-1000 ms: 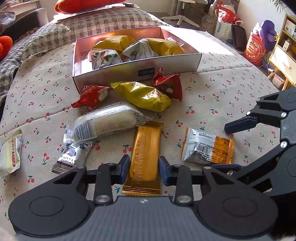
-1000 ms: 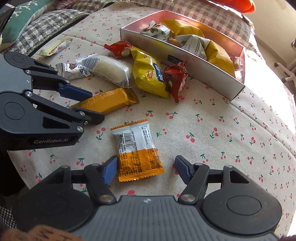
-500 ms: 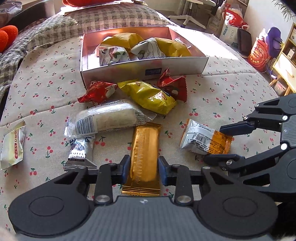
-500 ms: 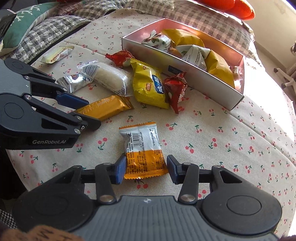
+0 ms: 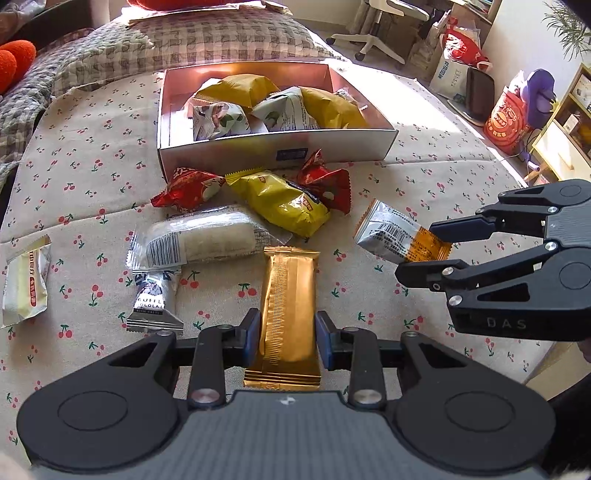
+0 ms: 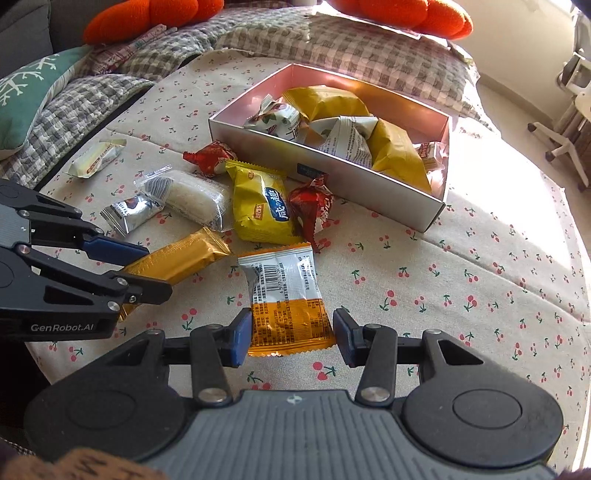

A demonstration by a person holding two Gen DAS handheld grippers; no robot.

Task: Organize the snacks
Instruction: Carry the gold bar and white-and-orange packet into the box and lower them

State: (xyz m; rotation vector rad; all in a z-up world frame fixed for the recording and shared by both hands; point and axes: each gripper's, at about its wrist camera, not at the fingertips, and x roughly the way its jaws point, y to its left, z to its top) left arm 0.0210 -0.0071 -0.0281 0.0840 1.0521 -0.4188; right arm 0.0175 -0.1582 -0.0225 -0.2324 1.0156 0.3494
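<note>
The bed cover (image 5: pixel 92 177) is beige, printed with small red cherries on green stems. The box (image 5: pixel 332 146) is silvery white outside and pink inside. A gold bar wrapper (image 5: pixel 288 314) shines metallic gold. The silver-and-orange packet (image 6: pixel 286 295) carries black print and a barcode. A yellow bag (image 6: pixel 260 206) bears a blue label with white characters. Two candy packets (image 5: pixel 188 186) are red. The checked blanket (image 5: pixel 207 40) is grey and cream. The cushions (image 6: pixel 147 18) are bright orange; another pillow (image 6: pixel 22 88) is teal with white snowflakes.
</note>
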